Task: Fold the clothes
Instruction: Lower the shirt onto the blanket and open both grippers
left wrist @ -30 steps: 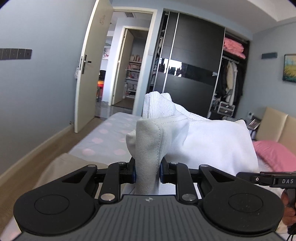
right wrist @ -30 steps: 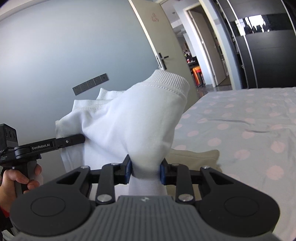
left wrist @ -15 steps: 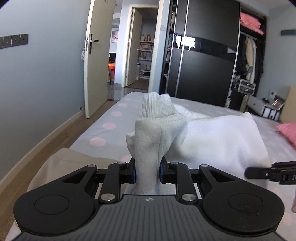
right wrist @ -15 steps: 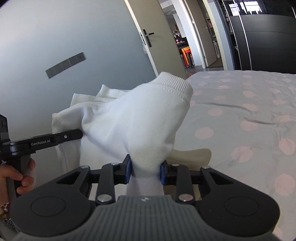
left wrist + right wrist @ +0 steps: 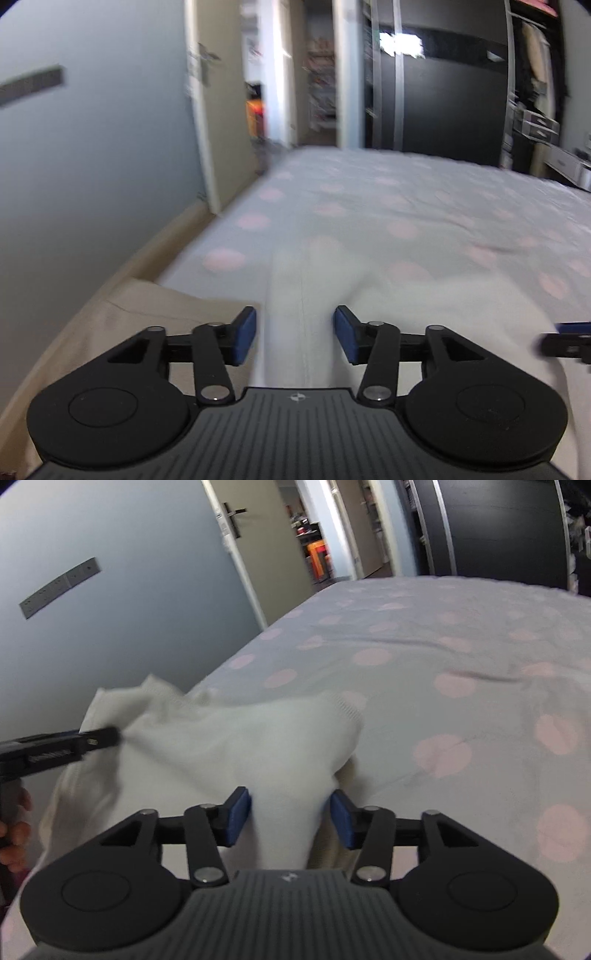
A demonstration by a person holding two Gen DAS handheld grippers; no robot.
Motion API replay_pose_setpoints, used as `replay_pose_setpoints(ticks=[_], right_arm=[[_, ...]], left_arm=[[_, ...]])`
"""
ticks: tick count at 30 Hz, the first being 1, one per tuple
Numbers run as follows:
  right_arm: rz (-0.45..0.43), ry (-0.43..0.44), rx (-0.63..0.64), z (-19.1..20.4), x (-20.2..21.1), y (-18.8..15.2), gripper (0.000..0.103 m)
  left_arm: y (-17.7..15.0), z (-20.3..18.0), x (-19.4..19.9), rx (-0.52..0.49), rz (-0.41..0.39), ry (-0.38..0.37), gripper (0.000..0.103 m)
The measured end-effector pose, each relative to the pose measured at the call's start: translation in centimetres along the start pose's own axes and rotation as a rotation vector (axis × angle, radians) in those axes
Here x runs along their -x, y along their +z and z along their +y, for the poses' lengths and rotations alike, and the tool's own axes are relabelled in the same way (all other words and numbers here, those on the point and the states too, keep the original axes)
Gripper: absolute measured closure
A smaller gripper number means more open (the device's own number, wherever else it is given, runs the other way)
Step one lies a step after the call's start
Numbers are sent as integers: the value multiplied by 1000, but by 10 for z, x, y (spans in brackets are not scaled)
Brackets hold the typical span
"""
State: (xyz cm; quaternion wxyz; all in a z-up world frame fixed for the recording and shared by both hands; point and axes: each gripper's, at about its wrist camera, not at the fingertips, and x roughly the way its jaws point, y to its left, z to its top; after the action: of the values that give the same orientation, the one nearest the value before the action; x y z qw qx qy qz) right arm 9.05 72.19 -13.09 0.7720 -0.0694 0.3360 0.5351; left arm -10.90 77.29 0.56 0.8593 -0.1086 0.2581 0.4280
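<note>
Both hand-held grippers stand spread. The left hand-held gripper (image 5: 294, 334) has its blue pads apart with a seamed strip of the white garment (image 5: 424, 306) running through the gap, pads not pressing it. The right hand-held gripper (image 5: 290, 818) is the same: pads wide, a bunched part of the white garment (image 5: 229, 746) between them, at most brushing the left pad.

The garment lies slumped on the near end of the bed (image 5: 461, 657), at 6 o'clock in both views, partly over a beige cloth (image 5: 122, 317). The left view is motion-blurred, so its fine lay is unclear.

Judgement: you're at a release/set-down.
- Back each gripper out straight along its fingers so the pads don't drag the layer.
- Keep them low; lifting with fabric caught on a pad will undo the lay.
- Check that edges line up before any re-grip. Ribbed cuff sits at 12 o'clock of the right gripper.

Count:
- white garments: 1
- beige cloths: 1, under it
- grippers: 2
- bed: 1
- your left hand (image 5: 14, 834), at 9 o'clock in the right view: 1
</note>
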Motion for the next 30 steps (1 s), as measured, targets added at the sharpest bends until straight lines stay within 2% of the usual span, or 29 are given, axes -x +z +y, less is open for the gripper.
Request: replay_pose_setpoints(ticks=[1,3,4,5,6,7,8,11,15,17,19,24,26,30], right_arm=[[-16,-8,4,-3,7,2,49],[-46,-9,7,-11,21,7,50],[-56,3,10,-12,28,10,55],[-63,18,15,-11,36,12,63],[-64,41,24,-12,43,11,67],[-58,65,39,-9,47,10,69],[-50,81,63,-2,48,6,69],[-29,108,137,21,48,-6,69],[-1,94,133,32,26,-18,71],[50,71,115,31,5,-21,71],[79,59,110,29,-12,-24,75],[138,59,78,20,-52,-31,76],[138,58,59,16,-62,-31,77],[130,38,51,19,-67,-33,78]], left_arm=[[2,4,5,13,-16,19,48],[6,12,16,37,-45,50,48],[7,17,23,40,-52,37,48],[8,21,30,41,-54,22,50],[8,22,37,28,-38,-2,54],[6,21,41,7,-19,-28,66],[4,19,45,-16,-1,-52,72],[-2,5,41,-96,36,-69,72],[-15,-2,15,-103,115,-56,76],[-23,-1,-1,-103,171,-26,80],[-29,3,-19,-85,224,-19,80],[-34,0,-54,-83,335,-5,80],[-35,-4,-62,-98,353,10,79],[-37,3,-67,-51,361,3,77]])
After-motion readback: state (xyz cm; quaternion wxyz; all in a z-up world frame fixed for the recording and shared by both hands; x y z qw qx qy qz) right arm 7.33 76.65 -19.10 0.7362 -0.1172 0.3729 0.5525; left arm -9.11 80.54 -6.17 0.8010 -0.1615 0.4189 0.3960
